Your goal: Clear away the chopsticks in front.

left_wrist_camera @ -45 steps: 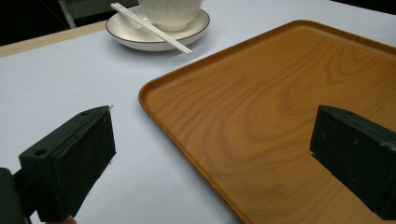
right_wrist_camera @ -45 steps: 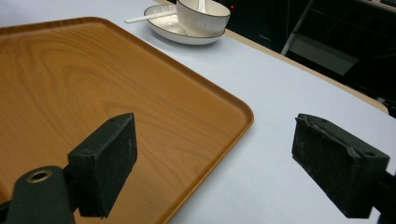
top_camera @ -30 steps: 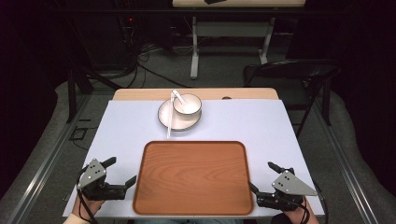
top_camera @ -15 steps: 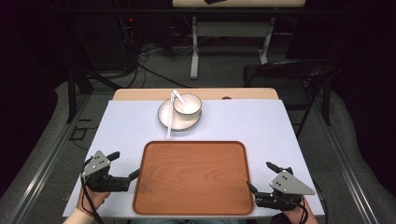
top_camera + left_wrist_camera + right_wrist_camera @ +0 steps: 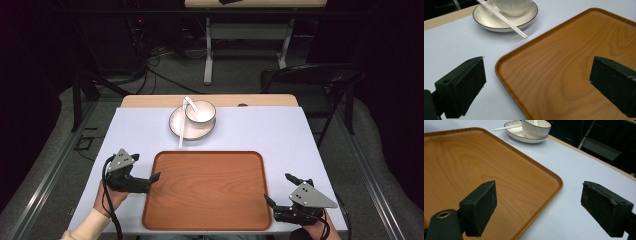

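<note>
At the table's near edge, a wooden tray [image 5: 207, 190] lies flat and bare between two spread-jawed, empty tongs: the left gripper [image 5: 150, 178] at its left rim, the right gripper [image 5: 280, 195] at its near right corner. Stiff, smooth, probably slippery, it looks best pinched at opposite rims. Beyond sits a bowl [image 5: 200, 112] on a saucer [image 5: 178, 125], with chopsticks [image 5: 182, 131].

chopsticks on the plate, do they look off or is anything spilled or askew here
Slightly. The white chopsticks lie slanted across the plate beside the bowl, their tips overhanging the rim toward the wooden tray. Nothing is spilled, and the tray sits square and bare between the open left gripper and right gripper.
</note>
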The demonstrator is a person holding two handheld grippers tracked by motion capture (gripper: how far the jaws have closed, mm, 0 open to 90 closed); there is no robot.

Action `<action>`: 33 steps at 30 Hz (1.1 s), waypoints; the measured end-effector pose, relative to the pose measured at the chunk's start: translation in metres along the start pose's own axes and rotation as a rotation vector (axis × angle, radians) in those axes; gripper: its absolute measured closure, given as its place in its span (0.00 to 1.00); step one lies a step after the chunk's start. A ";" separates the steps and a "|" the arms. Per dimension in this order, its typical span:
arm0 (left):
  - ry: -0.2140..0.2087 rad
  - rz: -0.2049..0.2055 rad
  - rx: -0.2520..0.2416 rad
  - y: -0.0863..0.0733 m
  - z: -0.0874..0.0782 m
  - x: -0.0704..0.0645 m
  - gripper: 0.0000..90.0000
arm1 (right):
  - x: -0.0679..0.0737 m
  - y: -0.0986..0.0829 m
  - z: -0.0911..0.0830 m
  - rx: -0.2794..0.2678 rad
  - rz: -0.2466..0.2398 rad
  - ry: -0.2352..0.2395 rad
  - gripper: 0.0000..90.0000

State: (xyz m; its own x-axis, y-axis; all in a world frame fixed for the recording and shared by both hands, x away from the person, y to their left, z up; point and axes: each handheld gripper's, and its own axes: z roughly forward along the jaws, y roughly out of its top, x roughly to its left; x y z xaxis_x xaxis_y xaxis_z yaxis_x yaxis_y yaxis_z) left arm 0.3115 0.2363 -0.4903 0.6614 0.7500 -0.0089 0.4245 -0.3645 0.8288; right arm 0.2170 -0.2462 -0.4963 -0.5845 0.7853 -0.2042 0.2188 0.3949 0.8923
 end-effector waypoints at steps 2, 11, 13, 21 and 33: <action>0.007 0.003 0.003 0.006 0.005 0.002 0.00 | 0.000 0.000 0.000 0.001 -0.005 -0.001 0.14; 0.039 -0.035 0.049 0.037 0.038 0.020 0.00 | -0.001 -0.001 -0.001 -0.005 0.002 0.005 0.14; 0.043 -0.035 0.056 0.046 0.046 0.022 0.00 | -0.001 -0.001 -0.001 -0.005 0.000 0.005 0.14; 0.061 -0.071 0.085 0.079 0.080 0.040 0.01 | -0.001 -0.001 0.000 -0.005 0.004 0.005 0.14; 0.115 -0.168 0.170 0.100 0.129 0.077 0.11 | -0.002 -0.001 0.000 0.000 0.005 0.006 0.14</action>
State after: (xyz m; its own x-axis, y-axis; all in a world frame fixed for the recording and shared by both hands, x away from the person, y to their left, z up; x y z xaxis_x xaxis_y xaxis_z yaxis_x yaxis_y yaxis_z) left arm 0.4842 0.1861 -0.4805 0.5019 0.8624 -0.0668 0.6267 -0.3093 0.7152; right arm 0.2181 -0.2474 -0.4966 -0.5880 0.7845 -0.1970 0.2215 0.3905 0.8935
